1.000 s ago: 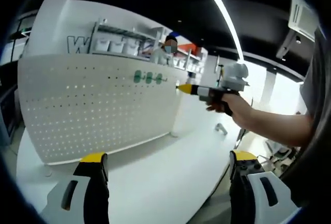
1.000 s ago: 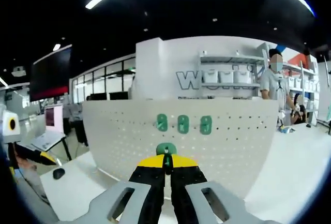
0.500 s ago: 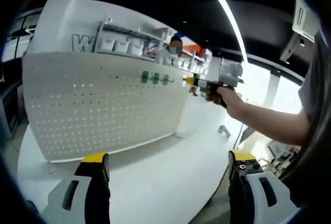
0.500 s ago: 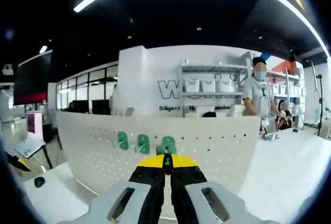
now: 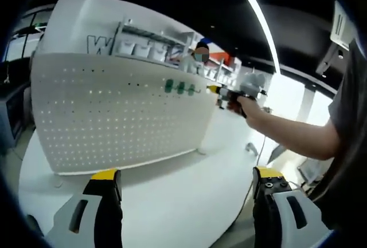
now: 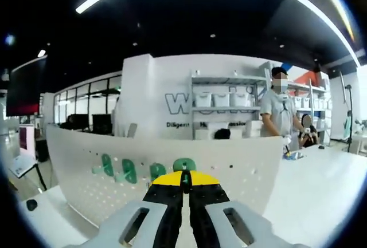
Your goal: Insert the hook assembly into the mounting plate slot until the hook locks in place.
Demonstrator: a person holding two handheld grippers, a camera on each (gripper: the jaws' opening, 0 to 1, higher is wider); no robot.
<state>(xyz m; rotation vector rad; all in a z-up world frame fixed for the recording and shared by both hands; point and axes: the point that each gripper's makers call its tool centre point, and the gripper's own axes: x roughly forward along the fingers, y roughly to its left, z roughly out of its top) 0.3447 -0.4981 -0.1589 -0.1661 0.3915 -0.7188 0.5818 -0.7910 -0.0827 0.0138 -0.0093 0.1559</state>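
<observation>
At bottom centre, the right gripper (image 6: 184,186) has its jaws pinched on a green hook (image 6: 184,165) against the white pegboard (image 6: 241,173). The left gripper (image 5: 186,202) has its jaws spread wide, empty, above the desk (image 5: 172,196).

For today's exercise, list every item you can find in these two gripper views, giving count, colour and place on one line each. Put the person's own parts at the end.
Pegboard: one, white, upright on the table.
Mounted hooks: three, green, in a row near the pegboard's upper edge.
Held hook: one, green, between the right gripper's tips, close to the pegboard.
Table: one, white, under the pegboard.
Shelf with bins: one, white, behind the pegboard.
Bystander: one, light shirt, beside the shelf.
Ceiling light strip: one, white, overhead.
Left gripper: yellow tips, wide apart, above the table.
Right gripper: yellow tips, closed on the held hook.
Hand: one, holding the right gripper at the pegboard's end.
</observation>
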